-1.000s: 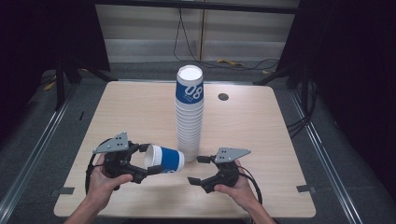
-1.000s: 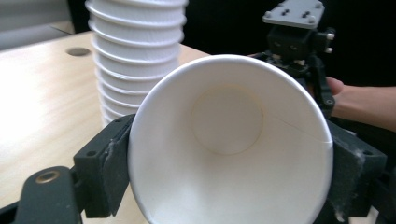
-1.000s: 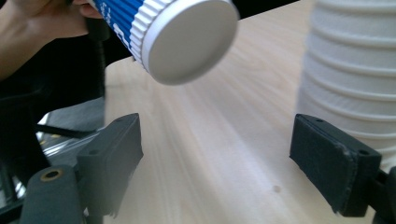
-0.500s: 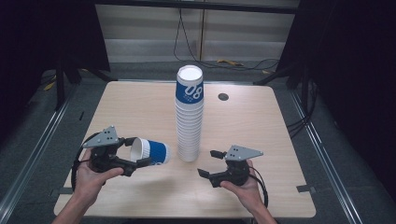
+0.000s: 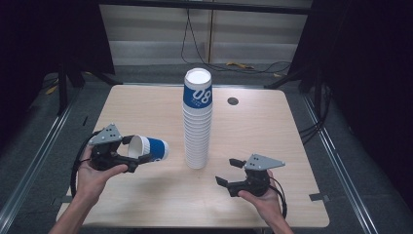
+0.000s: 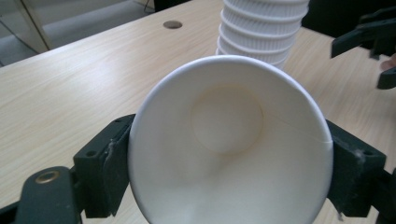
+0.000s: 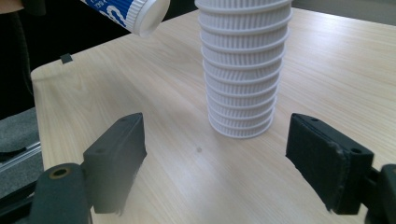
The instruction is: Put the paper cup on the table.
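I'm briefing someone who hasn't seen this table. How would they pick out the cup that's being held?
Start at the tall cup stack in the middle of the wooden table. To its left, the left gripper grips a single cup by its rim. Unlike the upright stacked cups, it lies sideways, blue-banded, clear of the stack.

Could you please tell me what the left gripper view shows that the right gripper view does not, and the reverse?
Left gripper view alone: the white inside and bottom of the held paper cup, clamped between its black jaws, and the table's round grommet. Right gripper view alone: the cup's blue printed outside and closed base, plus its own jaws spread open with nothing between. Both share the ribbed stack of cups standing on the wooden table.
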`<control>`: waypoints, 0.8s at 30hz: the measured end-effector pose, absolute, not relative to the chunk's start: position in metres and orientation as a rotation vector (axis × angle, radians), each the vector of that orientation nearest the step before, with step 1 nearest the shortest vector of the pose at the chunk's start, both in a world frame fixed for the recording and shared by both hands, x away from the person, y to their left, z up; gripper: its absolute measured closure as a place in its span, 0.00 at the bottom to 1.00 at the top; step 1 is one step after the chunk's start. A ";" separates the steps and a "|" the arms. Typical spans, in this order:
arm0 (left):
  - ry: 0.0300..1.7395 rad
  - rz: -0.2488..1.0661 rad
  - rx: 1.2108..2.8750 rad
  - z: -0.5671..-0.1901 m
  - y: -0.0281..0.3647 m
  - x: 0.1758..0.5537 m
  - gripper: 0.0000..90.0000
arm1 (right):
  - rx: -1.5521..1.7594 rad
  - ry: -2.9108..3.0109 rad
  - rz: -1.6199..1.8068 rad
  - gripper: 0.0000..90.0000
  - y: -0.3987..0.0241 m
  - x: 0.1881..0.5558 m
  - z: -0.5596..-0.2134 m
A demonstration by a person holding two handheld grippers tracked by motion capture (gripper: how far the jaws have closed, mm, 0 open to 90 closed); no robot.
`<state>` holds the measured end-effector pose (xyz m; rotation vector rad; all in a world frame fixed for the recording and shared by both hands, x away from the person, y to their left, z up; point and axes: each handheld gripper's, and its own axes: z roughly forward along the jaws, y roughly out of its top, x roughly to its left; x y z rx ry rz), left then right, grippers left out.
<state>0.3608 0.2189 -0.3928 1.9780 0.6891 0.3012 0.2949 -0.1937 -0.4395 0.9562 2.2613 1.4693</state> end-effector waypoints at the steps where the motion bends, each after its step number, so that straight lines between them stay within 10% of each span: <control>1: 0.704 0.303 1.985 -0.393 0.219 0.362 0.18 | 0.952 2.262 1.461 0.22 -0.195 0.294 -0.440; 24: 0.941 0.278 2.209 -0.405 0.222 0.403 0.17 | 0.981 2.288 1.452 0.25 -0.202 0.291 -0.448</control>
